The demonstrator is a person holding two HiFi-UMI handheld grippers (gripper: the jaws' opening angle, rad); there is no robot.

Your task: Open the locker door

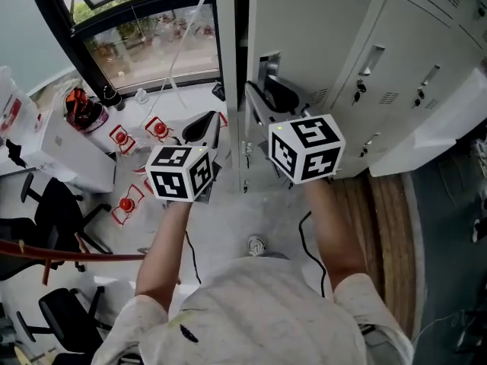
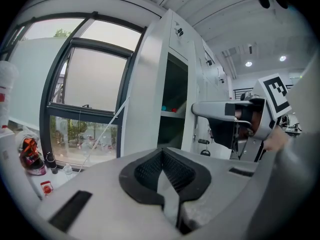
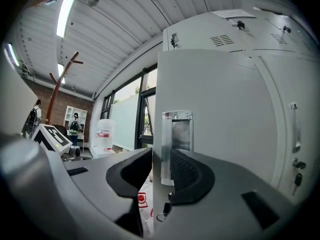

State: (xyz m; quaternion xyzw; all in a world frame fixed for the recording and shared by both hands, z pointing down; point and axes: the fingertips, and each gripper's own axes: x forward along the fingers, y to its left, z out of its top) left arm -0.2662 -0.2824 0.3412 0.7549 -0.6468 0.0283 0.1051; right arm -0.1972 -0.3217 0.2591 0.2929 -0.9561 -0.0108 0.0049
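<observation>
The locker door (image 3: 215, 104) is smooth painted sheet metal, matt pale grey. Its recessed handle plate (image 3: 177, 131) is bare bright metal with a soft shine. The right claw (image 3: 161, 171) and left claw (image 2: 162, 174) have matt grey plastic shells and black ribbed, rubbery-looking pads (image 3: 186, 173). The floor strip (image 1: 384, 226) shows wood grain, and the person's shirt (image 1: 266, 310) is pale cloth.
</observation>
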